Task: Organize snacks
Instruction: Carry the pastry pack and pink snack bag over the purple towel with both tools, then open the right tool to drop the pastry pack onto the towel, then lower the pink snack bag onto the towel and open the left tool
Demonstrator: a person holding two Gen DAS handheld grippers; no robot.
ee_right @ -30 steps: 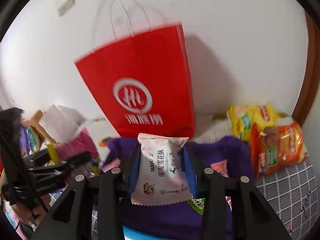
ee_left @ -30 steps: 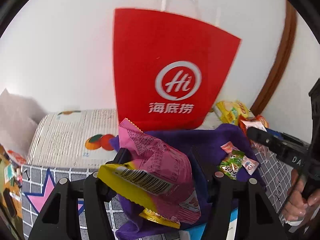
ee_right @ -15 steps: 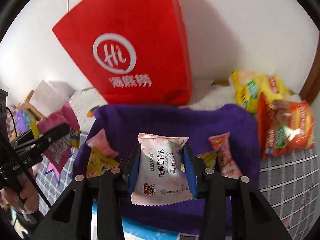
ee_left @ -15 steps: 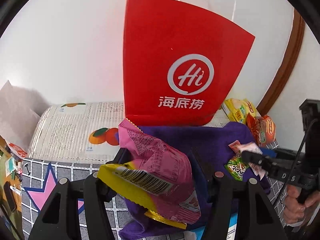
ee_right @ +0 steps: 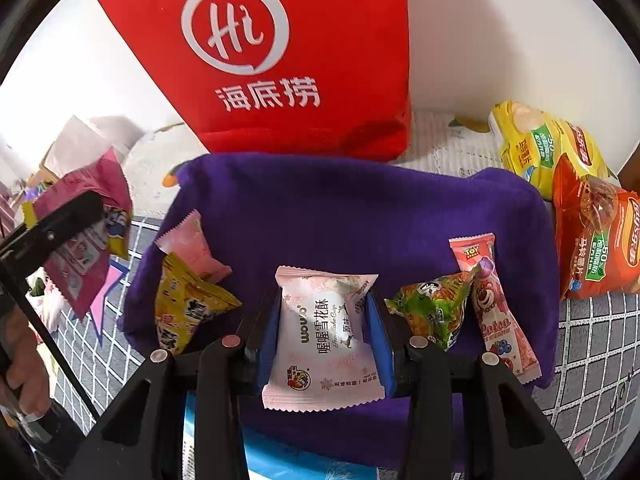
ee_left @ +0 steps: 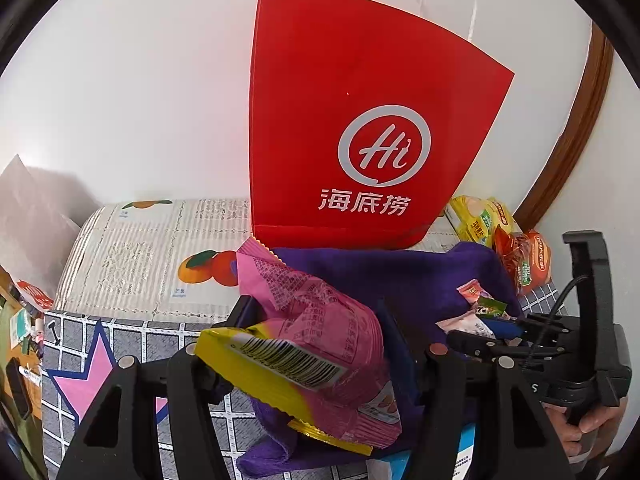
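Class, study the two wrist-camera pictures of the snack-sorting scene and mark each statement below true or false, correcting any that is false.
1. The right gripper holds a pale pink snowflake-crisp packet between its jaws. True.
2. The left gripper is empty. False: its jaws clamp a pink and yellow snack bag.
3. The red paper carrier bag lies flat on the purple cloth. False: it stands upright behind the purple cloth.
4. A long pink Lotso sweet wrapper lies on the purple cloth. True.
5. The orange crisp bag lies in the middle of the purple cloth. False: it lies off the cloth's right edge, beside a yellow crisp bag.
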